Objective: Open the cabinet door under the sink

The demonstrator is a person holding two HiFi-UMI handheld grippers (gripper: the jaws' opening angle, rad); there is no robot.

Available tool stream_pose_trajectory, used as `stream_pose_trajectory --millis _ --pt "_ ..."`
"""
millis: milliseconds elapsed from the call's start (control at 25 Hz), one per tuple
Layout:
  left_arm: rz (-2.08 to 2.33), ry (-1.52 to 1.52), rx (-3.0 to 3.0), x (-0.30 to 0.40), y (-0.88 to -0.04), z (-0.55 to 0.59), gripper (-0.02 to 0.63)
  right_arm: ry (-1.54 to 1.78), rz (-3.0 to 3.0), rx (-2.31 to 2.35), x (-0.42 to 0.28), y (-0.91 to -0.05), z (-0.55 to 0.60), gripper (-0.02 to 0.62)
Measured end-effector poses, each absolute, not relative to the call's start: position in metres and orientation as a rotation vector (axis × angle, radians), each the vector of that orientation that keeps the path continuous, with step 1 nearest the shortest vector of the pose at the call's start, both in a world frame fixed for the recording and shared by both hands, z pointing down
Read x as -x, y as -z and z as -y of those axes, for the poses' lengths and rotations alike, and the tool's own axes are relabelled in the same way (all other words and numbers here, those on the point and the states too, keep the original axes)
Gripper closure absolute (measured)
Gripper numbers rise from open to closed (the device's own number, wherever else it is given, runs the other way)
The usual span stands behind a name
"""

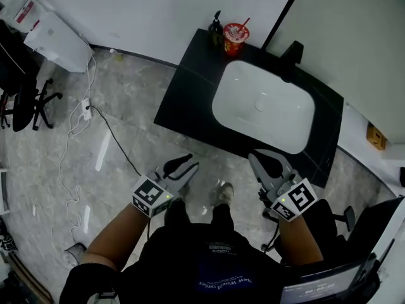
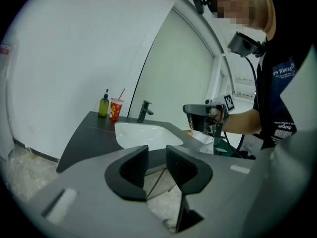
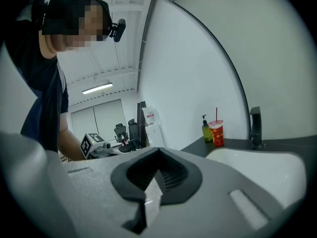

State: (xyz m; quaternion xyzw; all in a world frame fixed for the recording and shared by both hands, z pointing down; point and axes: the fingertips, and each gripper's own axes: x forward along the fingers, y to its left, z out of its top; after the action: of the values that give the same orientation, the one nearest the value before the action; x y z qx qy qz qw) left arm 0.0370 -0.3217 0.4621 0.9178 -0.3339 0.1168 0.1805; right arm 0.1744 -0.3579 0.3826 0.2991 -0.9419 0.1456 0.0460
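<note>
The sink unit has a black counter point(image 1: 190, 87) with a white basin point(image 1: 262, 106) and a dark faucet point(image 1: 291, 52). From above, the counter hides the cabinet door below it. My left gripper point(image 1: 188, 164) hangs over the floor before the unit's front left, open with a narrow empty gap point(image 2: 157, 155). My right gripper point(image 1: 256, 158) is near the front edge below the basin, its jaws shut on nothing point(image 3: 158, 152). In the left gripper view the basin point(image 2: 143, 133) lies just beyond the jaws, with the right gripper point(image 2: 190, 114) to its right.
A green soap bottle point(image 1: 216, 25) and a red cup with a straw point(image 1: 235, 38) stand at the counter's back. A black office chair point(image 1: 25, 100), a white appliance point(image 1: 54, 33) and a floor cable point(image 1: 82, 113) are at left. Another chair point(image 1: 329, 217) is behind my right arm.
</note>
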Motion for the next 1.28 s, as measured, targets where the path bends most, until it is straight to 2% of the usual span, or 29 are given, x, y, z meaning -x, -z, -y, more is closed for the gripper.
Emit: stream_pose_trajectory --millis 240,400,640,760,920,1280 --pt "0.903 -0.519 -2.686 -0.033 -0.536 0.332 0.488 -0.499 2.867 -0.883 -0.145 -0.435 0.36 0.594" --pt "0.874 -0.749 -2.791 -0.03 -0.571 0.32 0.462 -0.53 2.875 -0.816 -0.119 -0.451 0.342 0.594" --pt "0.887 -1.294 -3.051 -0.032 -0.639 0.313 0.361 -0.574 2.858 -0.695 -0.087 -0.495 0.319 0.594" --pt "0.955 -1.466 -3.12 -0.031 -0.677 0.309 0.327 -0.633 2.859 -0.677 -0.077 -0.53 0.301 0.594" --pt "1.105 -1.582 -3.113 -0.024 -0.708 0.318 0.297 -0.659 2.844 -0.655 -0.081 -0.574 0.281 0.594" --pt "1.335 -1.655 -3.075 -0.016 -0.681 0.353 0.276 -0.723 2.823 -0.669 -0.082 -0.593 0.277 0.594"
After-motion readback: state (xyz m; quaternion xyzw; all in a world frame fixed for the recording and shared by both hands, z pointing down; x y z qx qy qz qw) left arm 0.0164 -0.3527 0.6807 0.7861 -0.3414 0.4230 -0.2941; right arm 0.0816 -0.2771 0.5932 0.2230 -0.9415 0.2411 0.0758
